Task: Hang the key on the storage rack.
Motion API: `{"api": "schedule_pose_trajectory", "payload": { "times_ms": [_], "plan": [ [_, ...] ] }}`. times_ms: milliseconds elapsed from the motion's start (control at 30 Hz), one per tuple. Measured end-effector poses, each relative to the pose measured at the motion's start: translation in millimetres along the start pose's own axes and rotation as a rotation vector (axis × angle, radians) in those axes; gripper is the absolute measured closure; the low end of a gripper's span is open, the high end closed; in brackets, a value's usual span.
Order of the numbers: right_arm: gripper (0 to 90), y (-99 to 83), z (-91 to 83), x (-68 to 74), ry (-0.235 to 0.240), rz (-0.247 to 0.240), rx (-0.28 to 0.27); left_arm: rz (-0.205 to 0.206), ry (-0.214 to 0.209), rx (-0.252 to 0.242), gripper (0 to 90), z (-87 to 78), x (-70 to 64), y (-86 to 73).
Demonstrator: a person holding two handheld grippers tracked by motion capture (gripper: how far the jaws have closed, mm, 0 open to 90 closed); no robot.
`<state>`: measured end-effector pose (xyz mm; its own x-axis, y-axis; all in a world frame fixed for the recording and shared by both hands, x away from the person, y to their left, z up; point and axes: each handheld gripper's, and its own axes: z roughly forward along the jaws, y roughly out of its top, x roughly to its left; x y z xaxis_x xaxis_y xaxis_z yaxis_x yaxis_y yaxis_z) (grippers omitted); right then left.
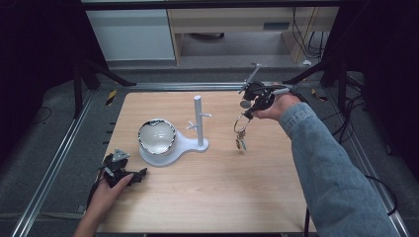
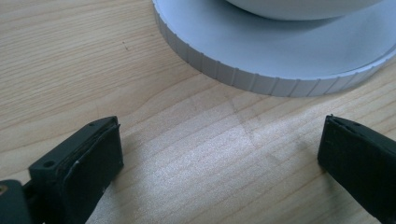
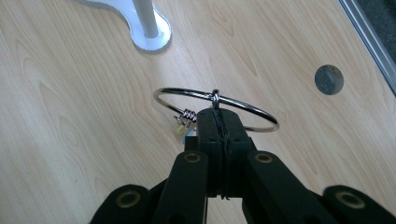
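Observation:
My right gripper (image 1: 248,114) is shut on a metal key ring (image 1: 240,123) and holds it above the table, right of the white stand; small keys or tags (image 1: 241,143) dangle below it. In the right gripper view the ring (image 3: 187,92) lies across the closed jaw tips of that gripper (image 3: 219,114), with a small coil and tag (image 3: 183,122) to the left. The white stand (image 1: 199,121) has an upright post with short pegs and a round base holding a bowl (image 1: 157,136). My left gripper (image 1: 133,177) rests open on the table near the base's ribbed rim (image 2: 243,79); that gripper (image 2: 219,154) holds nothing.
The wooden table (image 1: 207,192) has a metal frame rail (image 1: 47,168) along its left side and another on the right. A round grey plug (image 3: 328,79) sits in the tabletop near the right edge. Cabinets and cables lie beyond the far edge.

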<state>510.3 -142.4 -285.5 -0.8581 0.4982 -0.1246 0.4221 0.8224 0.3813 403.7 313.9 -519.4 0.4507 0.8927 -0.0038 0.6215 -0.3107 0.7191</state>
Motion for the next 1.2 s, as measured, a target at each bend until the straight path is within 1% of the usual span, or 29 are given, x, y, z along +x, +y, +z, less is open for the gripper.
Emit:
{"api": "schedule_pose_trajectory", "payload": {
  "times_ms": [233,667,967,1033,1200],
  "plan": [
    [89.1,11.3,-7.1,0.8,-0.006,-0.015,-0.008,0.001,0.0,0.001,0.0,0.0,0.0,0.0],
    [89.0,29.7,-12.6,9.1,-0.009,-0.046,-0.015,0.001,0.0,0.001,0.0,0.0,0.0,0.0],
    [89.0,38.6,-17.3,13.5,-0.01,-0.068,-0.02,0.0,0.0,0.001,0.0,0.0,0.0,0.0],
    [89.1,40.9,-19.5,14.2,-0.013,-0.064,-0.019,0.0,0.0,0.001,0.0,0.0,0.0,0.0],
    [89.1,45.5,-23.6,16.5,-0.016,-0.077,-0.033,0.0,0.0,0.001,0.0,0.0,0.0,0.0]
  ]
}}
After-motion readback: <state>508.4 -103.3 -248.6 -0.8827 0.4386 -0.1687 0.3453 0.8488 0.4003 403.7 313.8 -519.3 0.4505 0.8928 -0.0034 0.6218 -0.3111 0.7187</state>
